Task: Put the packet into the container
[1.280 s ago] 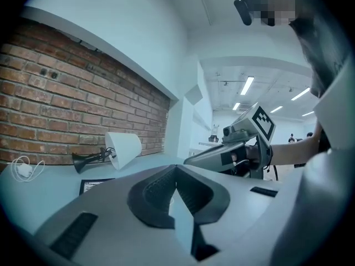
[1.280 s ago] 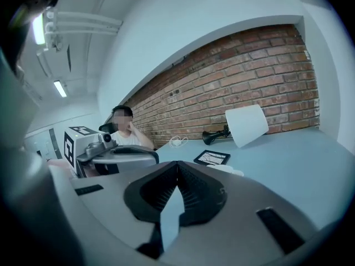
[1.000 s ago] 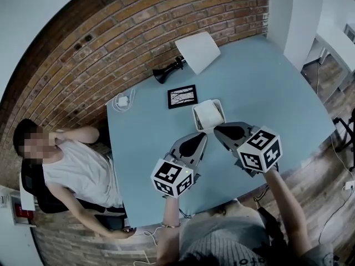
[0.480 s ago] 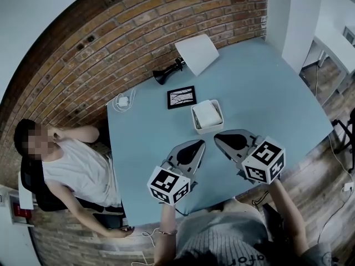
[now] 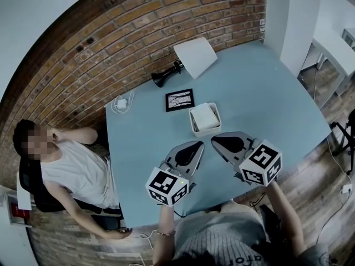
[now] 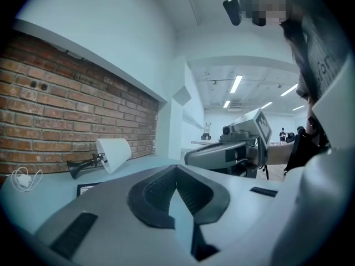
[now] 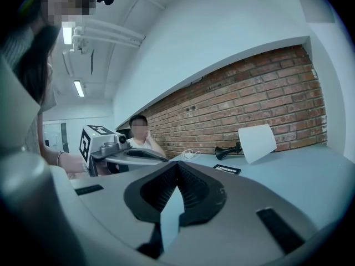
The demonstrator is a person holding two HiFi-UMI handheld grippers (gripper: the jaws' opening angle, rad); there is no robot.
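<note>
Packet (image 5: 205, 117), just one, lies inside the single container (image 5: 192, 121) just beyond my fingertips; my left gripper (image 5: 199, 144) and right gripper (image 5: 213, 139), two in all, are both clenched tight, holding nothing.

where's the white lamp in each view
Head view: lamp on its side, upper middle, at the table's far edge.
Left gripper view: lamp at left, mid-height.
Right gripper view: lamp at right, mid-height.
Shared landmark: the brick wall behind it.
</note>
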